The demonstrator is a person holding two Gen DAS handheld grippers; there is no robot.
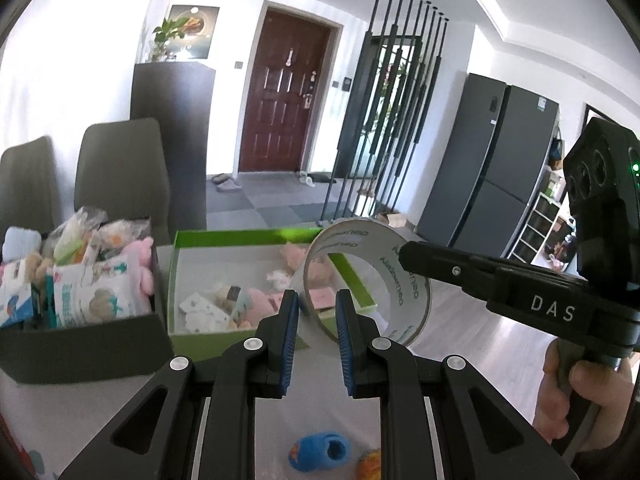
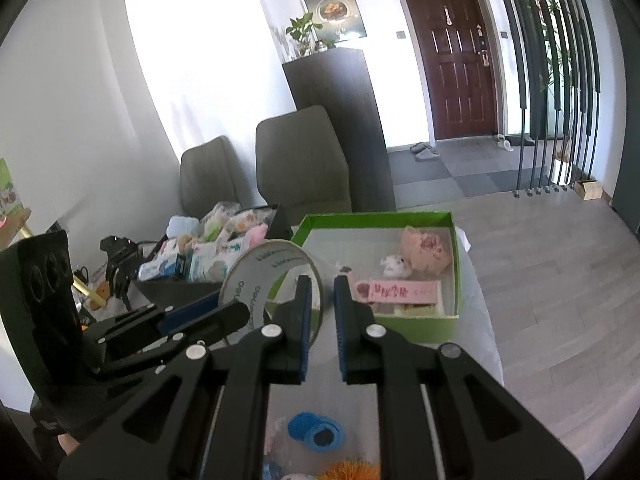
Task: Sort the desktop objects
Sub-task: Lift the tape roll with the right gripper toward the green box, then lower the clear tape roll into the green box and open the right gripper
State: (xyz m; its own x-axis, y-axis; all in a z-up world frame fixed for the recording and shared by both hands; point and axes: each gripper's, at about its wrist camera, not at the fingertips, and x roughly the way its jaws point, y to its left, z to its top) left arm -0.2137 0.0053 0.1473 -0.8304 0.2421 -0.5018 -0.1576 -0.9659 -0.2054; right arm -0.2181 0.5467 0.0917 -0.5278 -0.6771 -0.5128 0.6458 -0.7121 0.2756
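I have the wide roll of clear glossy tape on a pale printed core (image 1: pixel 404 280) pinched by both tools at once. The left gripper (image 1: pixel 316 300) is clamped on the thin wall of one side and the right gripper (image 2: pixel 322 284) on the opposite side. The roll hangs in the air just in front of the near wall of the open green cardboard box with a white lining (image 1: pixel 240 236), which sits by the table's far edge.

My worry is the hold itself. The ring is a slick, curved, thin-walled hoop, and the ribbed blue pads bite only a narrow strip of it. If my two hands drift apart or twist unevenly, I judge it could bend out of round or slide out of one clamp, then swing on the other.

If dropped, it could roll across the smooth pale table (image 1: pixel 80 408) toward an edge, or land on the soft blue knitted bootie (image 1: pixel 320 450) near the table's front edge. The matt black box crammed with crinkly packets and plush (image 1: pixel 80 340) stands close on the left, so a wide swing might snag it.
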